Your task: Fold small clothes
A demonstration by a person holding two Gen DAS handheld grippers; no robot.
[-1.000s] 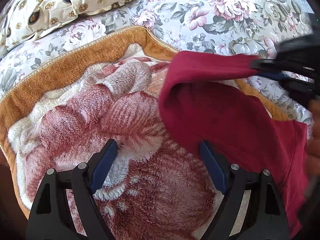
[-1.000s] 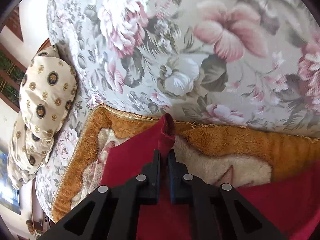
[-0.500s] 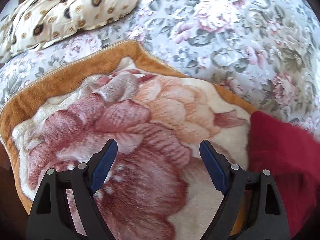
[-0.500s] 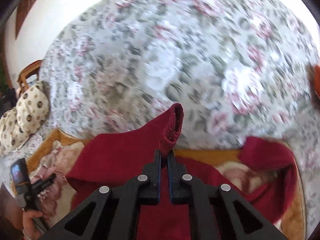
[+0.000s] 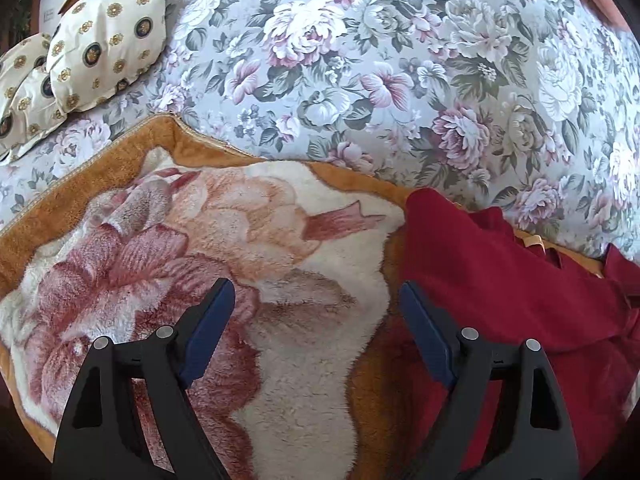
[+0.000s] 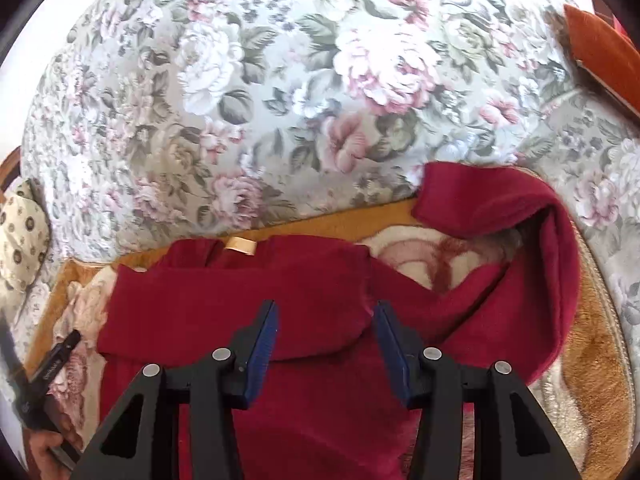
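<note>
A dark red long-sleeved top (image 6: pixel 248 296) lies on a plush flower-patterned blanket (image 5: pixel 248 240). Its left sleeve is folded across the body. Its right sleeve (image 6: pixel 532 240) is spread out and curls back at the cuff. A tan neck label (image 6: pixel 240 245) shows at the collar. My right gripper (image 6: pixel 326 322) is open and empty just above the folded part. My left gripper (image 5: pixel 316 304) is open and empty over the blanket, left of the top (image 5: pixel 500 280). The left gripper also shows at the left edge of the right wrist view (image 6: pixel 60 356).
The blanket has an orange-brown border (image 5: pixel 100 152) and lies on a bed with a floral cover (image 5: pixel 400 80). Cream patterned pillows (image 5: pixel 100 40) lie at the far left. An orange-red cushion (image 6: pixel 604 52) sits at the far right.
My right gripper carried the left sleeve across the top, let it go and opened. The left gripper stayed open; its view swung so the top sits at the right.
</note>
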